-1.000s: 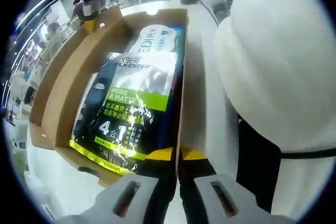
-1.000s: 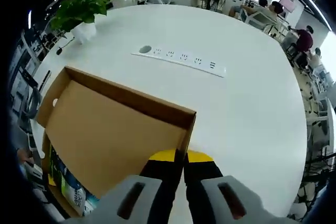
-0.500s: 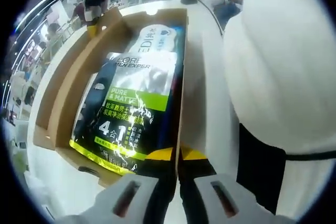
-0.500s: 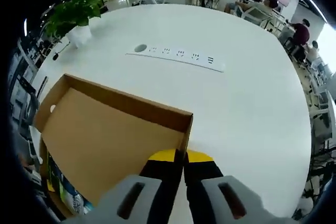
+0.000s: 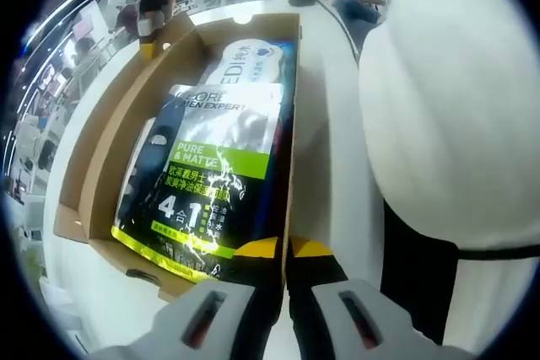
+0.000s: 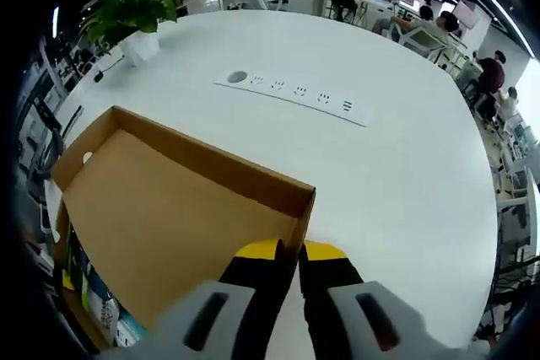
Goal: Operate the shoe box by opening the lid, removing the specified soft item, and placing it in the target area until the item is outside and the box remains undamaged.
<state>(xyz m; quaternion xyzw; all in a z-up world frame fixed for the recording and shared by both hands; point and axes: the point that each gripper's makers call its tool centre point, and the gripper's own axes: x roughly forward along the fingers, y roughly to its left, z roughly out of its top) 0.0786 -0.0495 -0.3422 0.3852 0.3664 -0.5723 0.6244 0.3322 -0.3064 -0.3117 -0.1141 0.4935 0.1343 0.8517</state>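
Left gripper view: left gripper pinches the shoe box wall beside the pouch. Right gripper pinches the lid edge.

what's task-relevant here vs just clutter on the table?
Part of the job:
- shoe box, open
- lid, held up by the right gripper clamped on its edge
- soft pouch lying inside the box
- left gripper clamped on the box wall

Just lying about:
- power strip on the white table
- potted plant
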